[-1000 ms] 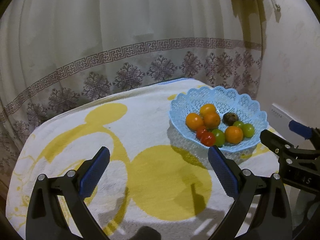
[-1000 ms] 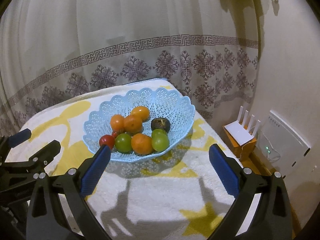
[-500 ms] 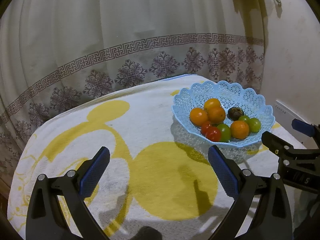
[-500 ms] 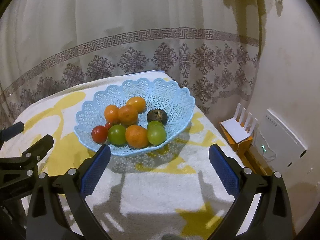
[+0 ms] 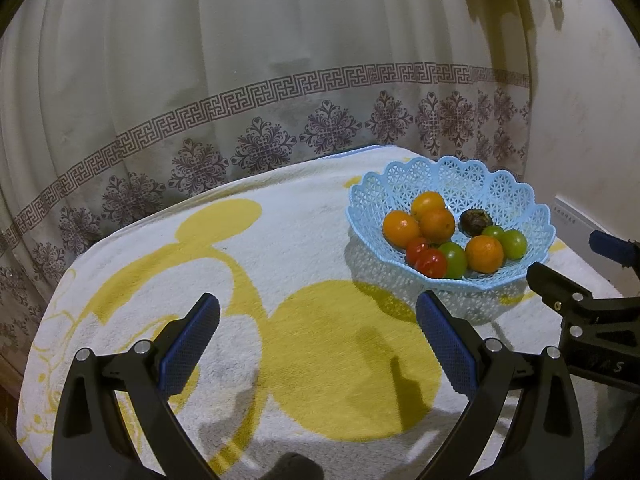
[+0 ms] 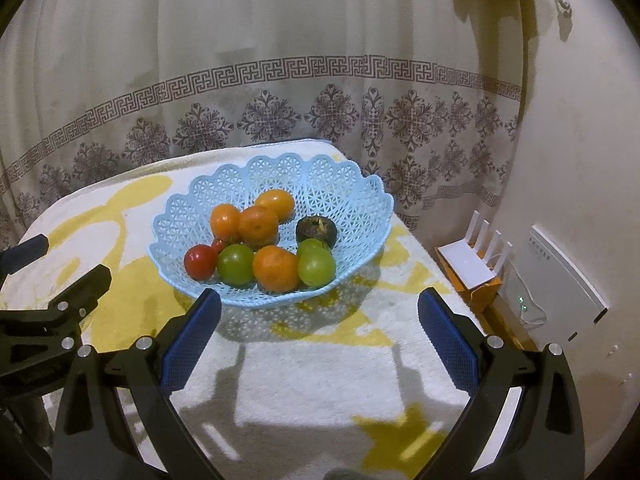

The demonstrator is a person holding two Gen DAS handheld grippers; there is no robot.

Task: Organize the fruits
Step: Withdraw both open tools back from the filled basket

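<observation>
Holding round glossy fruits (image 6: 276, 268), a lacy blue plastic basket (image 6: 340, 184) sits on fluffy towel (image 6: 312, 376), both grippers' jaws spread.

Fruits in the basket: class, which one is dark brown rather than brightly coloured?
The dark fruit toward the back right of the basket, just behind the green ones. It alone is brownish-black with a rough top; the rest are orange, green or red.
</observation>
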